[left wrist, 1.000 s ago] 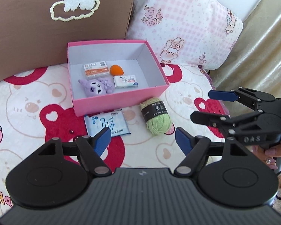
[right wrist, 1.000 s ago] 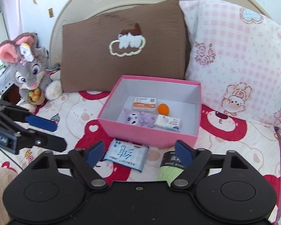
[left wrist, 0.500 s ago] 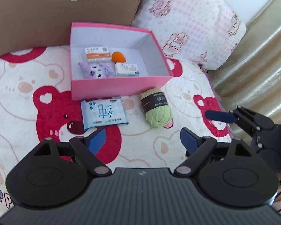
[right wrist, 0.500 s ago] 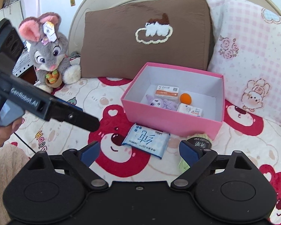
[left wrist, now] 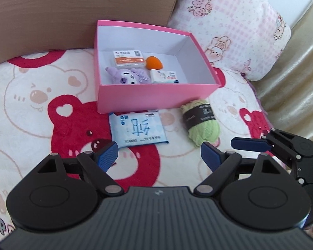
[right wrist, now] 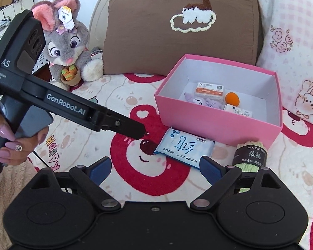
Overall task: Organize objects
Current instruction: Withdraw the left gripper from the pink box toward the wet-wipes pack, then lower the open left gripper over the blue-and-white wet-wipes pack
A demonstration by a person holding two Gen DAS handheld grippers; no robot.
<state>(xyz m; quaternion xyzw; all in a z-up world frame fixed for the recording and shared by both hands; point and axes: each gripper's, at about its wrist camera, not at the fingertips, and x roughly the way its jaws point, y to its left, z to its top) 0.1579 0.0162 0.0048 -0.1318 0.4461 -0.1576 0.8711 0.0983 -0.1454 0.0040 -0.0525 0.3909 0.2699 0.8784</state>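
Bed blanket, cream with red bear prints, is seen under everything. Two pillows are propped at the head: one brown pillow with a tufted cloud patch, one pink checked pillow. One grey plush rabbit is seated left of the brown pillow, in the right wrist view only.

One open pink box, white inside, is set on the blanket in front of the pillows. Four items are counted inside it: one orange-and-white card pack, one purple plush toy, one orange egg-shaped piece, one small white packet. Print on these is too small to be read.

Two items are left outside, just in front of the box's near wall: one blue-and-white tissue pack, lying flat, and one green yarn ball with a black band, to its right and apart from it. In the right wrist view the yarn is partly hidden by that claw's finger.

Left claw is held wide, nothing gripped; its jaws have just been opening. Right claw is likewise spread wide and empty, jaws just opened further. A hand is seen on the left handle, cut off by the frame edge.
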